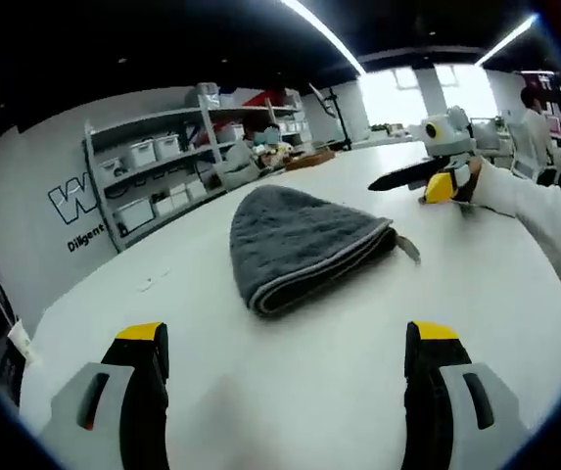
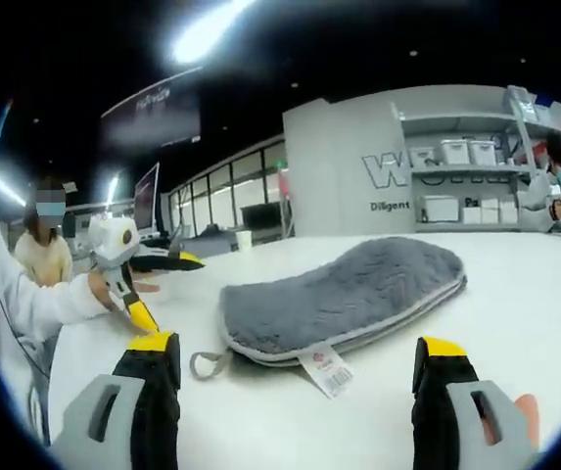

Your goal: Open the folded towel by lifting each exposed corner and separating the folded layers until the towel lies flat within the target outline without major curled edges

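A grey folded towel (image 1: 300, 240) lies on the white table (image 1: 358, 392), its stacked edges facing my left gripper (image 1: 285, 345). That gripper is open and empty, hovering short of the towel. In the right gripper view the towel (image 2: 349, 294) stretches across the middle, with a white label (image 2: 327, 370) and a grey hanging loop (image 2: 207, 364) at its near edge. My right gripper (image 2: 297, 354) is open, just short of that edge. In the left gripper view the right gripper (image 1: 425, 178) is beyond the towel's right end, and in the right gripper view the left gripper (image 2: 153, 262) is to the towel's left.
Shelves with white bins (image 1: 153, 176) stand against the grey wall behind the table. Assorted items (image 1: 280, 157) sit at the table's far end. A white-sleeved arm (image 1: 535, 211) reaches in from the right. A person (image 2: 43, 250) sits beyond the table edge.
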